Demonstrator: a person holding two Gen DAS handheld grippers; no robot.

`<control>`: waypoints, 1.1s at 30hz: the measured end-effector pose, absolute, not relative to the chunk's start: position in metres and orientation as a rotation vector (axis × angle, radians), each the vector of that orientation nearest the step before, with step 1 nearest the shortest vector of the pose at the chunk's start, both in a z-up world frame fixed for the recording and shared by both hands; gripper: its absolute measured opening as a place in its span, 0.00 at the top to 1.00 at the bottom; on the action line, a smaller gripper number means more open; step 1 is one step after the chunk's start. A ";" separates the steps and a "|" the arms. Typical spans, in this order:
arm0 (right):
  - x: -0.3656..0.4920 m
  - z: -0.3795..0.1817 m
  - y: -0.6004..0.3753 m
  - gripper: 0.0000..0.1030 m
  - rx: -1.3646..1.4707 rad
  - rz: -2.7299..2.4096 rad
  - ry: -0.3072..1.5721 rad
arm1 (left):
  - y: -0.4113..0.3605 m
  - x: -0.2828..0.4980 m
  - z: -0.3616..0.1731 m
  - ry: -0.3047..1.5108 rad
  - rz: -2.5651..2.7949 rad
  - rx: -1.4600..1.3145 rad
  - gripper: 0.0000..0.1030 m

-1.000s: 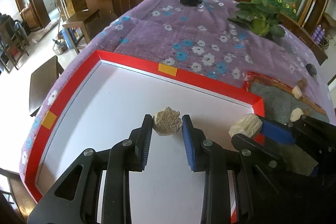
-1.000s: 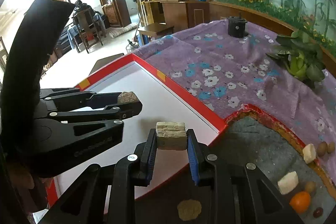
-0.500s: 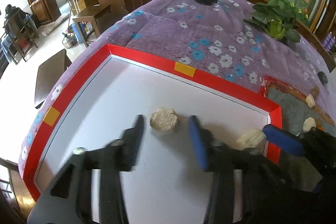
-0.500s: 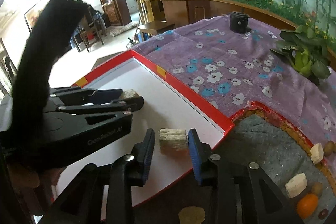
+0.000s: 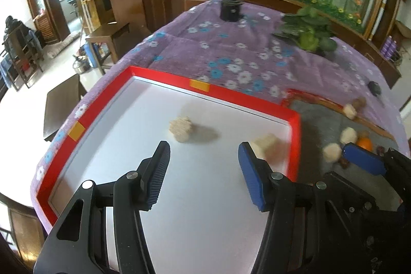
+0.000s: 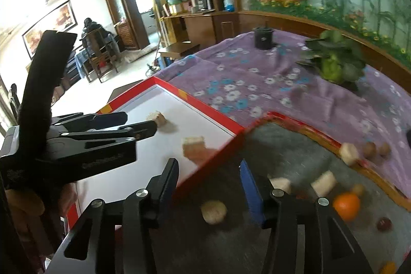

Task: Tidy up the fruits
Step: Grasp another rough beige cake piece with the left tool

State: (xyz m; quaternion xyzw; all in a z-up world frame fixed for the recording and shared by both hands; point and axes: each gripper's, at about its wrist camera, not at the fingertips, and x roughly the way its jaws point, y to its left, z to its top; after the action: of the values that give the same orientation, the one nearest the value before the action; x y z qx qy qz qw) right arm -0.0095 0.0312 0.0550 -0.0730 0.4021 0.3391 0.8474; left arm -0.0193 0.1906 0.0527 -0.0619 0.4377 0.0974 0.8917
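A red-rimmed white tray lies on the purple flowered cloth. Two pale beige pieces lie in it: one round and lumpy, also in the right wrist view, and one blocky near the tray's right rim, also in the right wrist view. My left gripper is open and empty, raised above the tray behind the lumpy piece. My right gripper is open and empty, above the grey mat. The mat holds several pale pieces, brown nuts and an orange fruit.
A green leafy plant and a black cup stand far back on the cloth. A small dark object lies at the right. Wooden stools and chairs stand off the table's left edge.
Both grippers have opened and let go of their pale pieces, which now lie in the tray. Both grippers have pulled back and up, the right one toward the grey mat.
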 end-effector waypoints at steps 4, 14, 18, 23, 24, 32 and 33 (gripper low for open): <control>-0.026 0.055 0.005 0.47 -0.184 0.663 0.852 | 0.170 -0.028 0.059 0.898 0.153 -0.107 0.46; -0.055 0.047 -0.079 0.44 -0.121 0.550 0.875 | 0.113 -0.042 0.052 0.942 0.019 -0.048 0.46; -0.065 0.045 -0.103 0.44 -0.100 0.526 0.874 | 0.093 -0.042 0.041 0.973 -0.007 -0.010 0.46; -0.071 0.044 -0.121 0.44 -0.083 0.509 0.873 | 0.080 -0.038 0.037 0.982 -0.003 -0.012 0.46; -0.071 0.044 -0.124 0.44 -0.078 0.510 0.873 | 0.077 -0.039 0.038 0.977 -0.008 -0.013 0.46; -0.070 0.044 -0.142 0.44 -0.039 0.504 0.866 | 0.069 -0.034 0.028 1.004 0.016 0.001 0.46; -0.070 0.044 -0.143 0.44 -0.035 0.504 0.865 | 0.071 -0.032 0.025 1.011 0.027 -0.001 0.46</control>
State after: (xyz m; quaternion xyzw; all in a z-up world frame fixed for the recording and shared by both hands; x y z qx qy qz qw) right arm -0.0702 -0.1433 0.0435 -0.0168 0.4148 0.2416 0.8771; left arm -0.0319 0.0706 0.0250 -0.0004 0.4840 0.0127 0.8750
